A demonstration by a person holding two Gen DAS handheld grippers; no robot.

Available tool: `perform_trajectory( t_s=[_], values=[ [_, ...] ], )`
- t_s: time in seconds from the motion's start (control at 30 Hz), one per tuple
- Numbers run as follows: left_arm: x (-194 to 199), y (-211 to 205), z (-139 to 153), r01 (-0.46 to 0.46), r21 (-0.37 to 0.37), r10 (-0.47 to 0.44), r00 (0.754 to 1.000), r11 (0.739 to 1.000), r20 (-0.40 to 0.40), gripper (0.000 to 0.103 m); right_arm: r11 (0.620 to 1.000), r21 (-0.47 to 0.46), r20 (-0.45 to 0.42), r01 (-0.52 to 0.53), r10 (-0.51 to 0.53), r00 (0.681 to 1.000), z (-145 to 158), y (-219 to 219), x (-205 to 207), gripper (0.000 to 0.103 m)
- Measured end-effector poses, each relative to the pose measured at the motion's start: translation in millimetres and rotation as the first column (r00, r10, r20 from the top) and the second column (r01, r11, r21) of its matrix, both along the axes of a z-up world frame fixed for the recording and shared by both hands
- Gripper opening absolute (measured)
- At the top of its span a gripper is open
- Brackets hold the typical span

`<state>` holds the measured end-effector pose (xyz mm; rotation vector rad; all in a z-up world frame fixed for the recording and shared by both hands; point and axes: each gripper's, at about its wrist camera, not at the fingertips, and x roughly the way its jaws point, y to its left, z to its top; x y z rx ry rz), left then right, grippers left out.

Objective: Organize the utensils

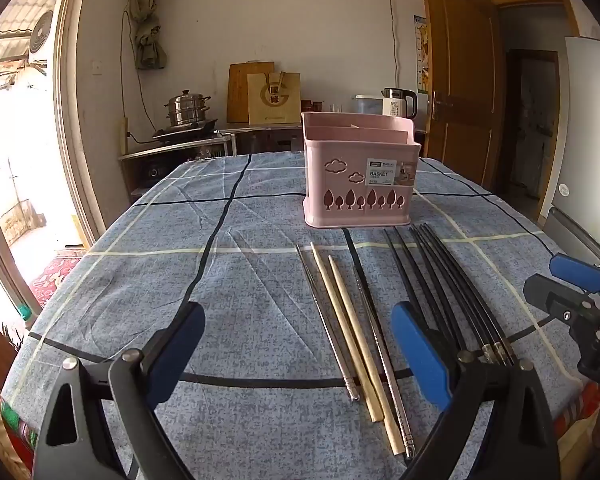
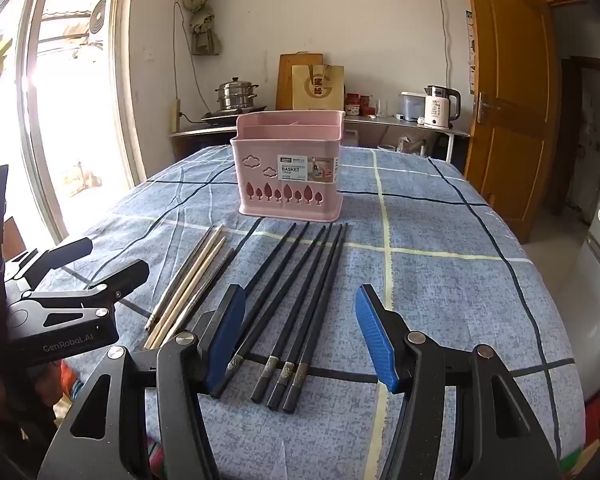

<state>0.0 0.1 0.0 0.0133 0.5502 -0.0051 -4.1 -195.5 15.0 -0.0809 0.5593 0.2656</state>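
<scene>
A pink utensil basket [image 1: 360, 184] with inner compartments stands on the blue checked tablecloth; it also shows in the right wrist view [image 2: 290, 172]. In front of it lie two wooden chopsticks [image 1: 352, 332], two metal chopsticks [image 1: 328, 320] and several black chopsticks [image 1: 452, 292]. The right wrist view shows the black chopsticks [image 2: 300, 304] and the wooden and metal ones [image 2: 192, 284]. My left gripper [image 1: 296, 348] is open and empty, above the cloth left of the light chopsticks. My right gripper [image 2: 300, 332] is open and empty, over the black chopsticks' near ends.
The tablecloth [image 1: 160, 264] covers the whole table, with edges on the left and near side. Behind stand a counter with a steamer pot [image 1: 188, 110], a paper bag [image 1: 274, 98], a kettle [image 1: 398, 102], and a wooden door [image 1: 460, 80].
</scene>
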Motion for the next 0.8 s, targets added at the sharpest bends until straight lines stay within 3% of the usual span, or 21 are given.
perform_trajectory(
  t_s=[0.8],
  values=[
    [-3.9,-2.7,4.5,0.008,-0.014,-0.008,1.0,1.0,0.003,0.096,1.0,0.001,-0.002,-0.001,0.001,1.0,2.5,1.0,-1.5,0.058]
  ],
)
